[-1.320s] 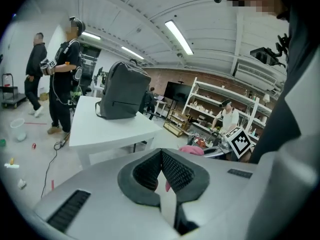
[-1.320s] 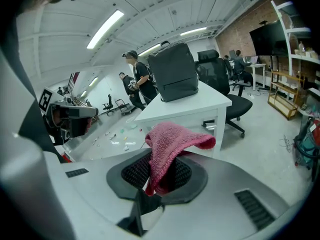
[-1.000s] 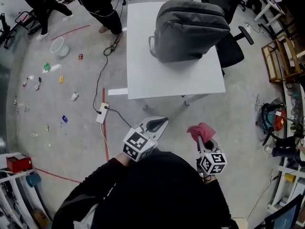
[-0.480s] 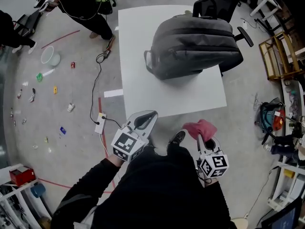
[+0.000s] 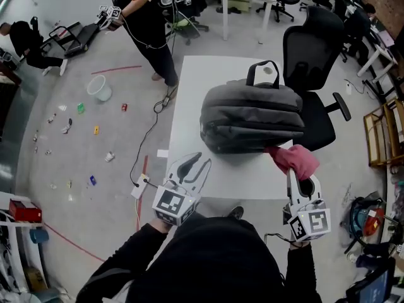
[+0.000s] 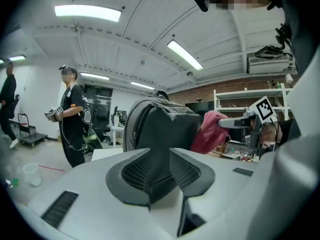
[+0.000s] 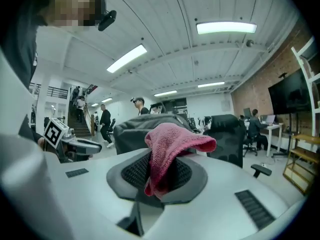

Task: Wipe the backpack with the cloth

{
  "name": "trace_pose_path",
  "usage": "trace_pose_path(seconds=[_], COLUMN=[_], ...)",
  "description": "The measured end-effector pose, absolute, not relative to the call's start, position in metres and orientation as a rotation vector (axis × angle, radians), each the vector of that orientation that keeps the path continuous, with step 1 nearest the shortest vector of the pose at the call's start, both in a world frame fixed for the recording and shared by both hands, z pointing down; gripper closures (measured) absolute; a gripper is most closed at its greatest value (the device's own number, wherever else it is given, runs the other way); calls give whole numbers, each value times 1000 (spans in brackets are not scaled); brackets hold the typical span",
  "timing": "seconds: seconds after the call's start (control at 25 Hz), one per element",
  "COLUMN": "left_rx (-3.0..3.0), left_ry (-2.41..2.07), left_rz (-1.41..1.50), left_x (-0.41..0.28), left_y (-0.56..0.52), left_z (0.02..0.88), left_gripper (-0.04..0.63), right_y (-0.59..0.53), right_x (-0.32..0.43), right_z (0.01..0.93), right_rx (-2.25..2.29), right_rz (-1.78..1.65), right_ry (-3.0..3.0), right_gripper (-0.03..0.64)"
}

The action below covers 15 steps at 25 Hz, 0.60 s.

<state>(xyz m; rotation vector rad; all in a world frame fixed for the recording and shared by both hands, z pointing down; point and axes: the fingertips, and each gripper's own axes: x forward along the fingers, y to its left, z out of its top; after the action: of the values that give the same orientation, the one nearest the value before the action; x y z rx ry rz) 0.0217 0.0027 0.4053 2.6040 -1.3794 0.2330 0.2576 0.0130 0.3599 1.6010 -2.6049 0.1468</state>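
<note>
My right gripper clamped on cloth, at lower-right corner of backpack, frame centre, on table. My left gripper: jaws just been opening, nothing between them. Risks: small pinch, so cloth may pull free under drag; unbraced backpack may slide.

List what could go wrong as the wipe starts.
The cloth is pinched by a small part in the right hand-held gripper; dragging over fabric may pull it free. The backpack lies loose near the right edge of the table; a sideways wipe could push it off.
</note>
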Motion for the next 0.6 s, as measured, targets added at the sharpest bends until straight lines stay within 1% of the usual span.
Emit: trace_pose_path(seconds=[0.08, 0.16, 0.28, 0.44, 0.6], left_rx=[2591, 2580, 2555, 2521, 2609], left_ry=[-1457, -1525, -1580, -1590, -1507], left_rz=[232, 234, 276, 323, 318], left_x=[28, 33, 33, 25, 31], left_y=[-8, -15, -23, -37, -51], left_z=[396, 387, 391, 403, 393], left_gripper=[460, 446, 443, 443, 443], right_y=[-9, -23, -41, -59, -74], right_x=[261, 263, 267, 273, 255], right_z=[320, 295, 282, 286, 287], right_rx=[1556, 1508, 1494, 1525, 1512], right_rz=[44, -34, -83, -91, -218], right_ry=[-2684, -2742, -2770, -2723, -2581], right_gripper=[551, 551, 551, 551, 551])
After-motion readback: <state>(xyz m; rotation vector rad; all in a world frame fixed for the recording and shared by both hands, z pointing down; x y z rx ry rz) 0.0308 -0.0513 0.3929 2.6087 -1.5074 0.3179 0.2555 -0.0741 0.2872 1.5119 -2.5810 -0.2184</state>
